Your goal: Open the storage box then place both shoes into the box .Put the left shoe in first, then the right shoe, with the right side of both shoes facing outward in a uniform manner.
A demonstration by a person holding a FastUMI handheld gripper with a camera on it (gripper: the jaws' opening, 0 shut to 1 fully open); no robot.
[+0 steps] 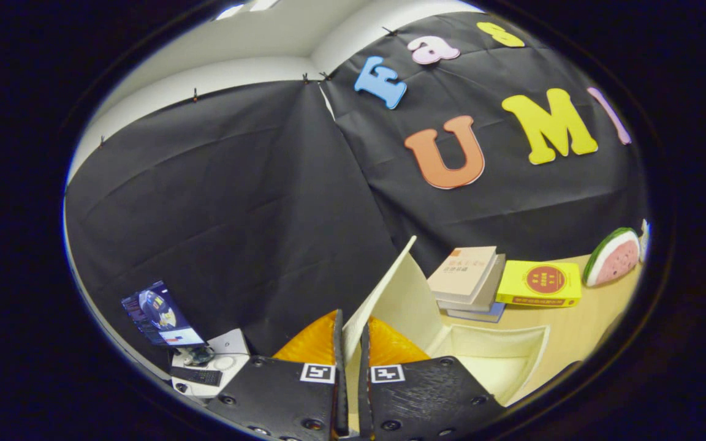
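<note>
- Gripper view: far to the left, past the bench, a lit screen point(160, 315) sits above a keyboard point(197, 375) on a small white stand.
- The gripper point(350, 343) sits low in front, its fingers point(338, 349) drawn close together and clamped on the cream lid point(390, 294), one on each face of its edge.
- The lid stands raised and tilted, rising from between the fingers up toward the black wall.
- The box point(500, 355) lies open just right of the fingers, cream inside, on the wooden bench point(580, 331).
- Beyond the box, a stack of books point(469, 282) rests near the wall.
- A yellow book point(540, 283) lies just beside the stack, on its right.
- A watermelon slice point(613, 257) stands at the far right of the bench, against the wall.
</note>
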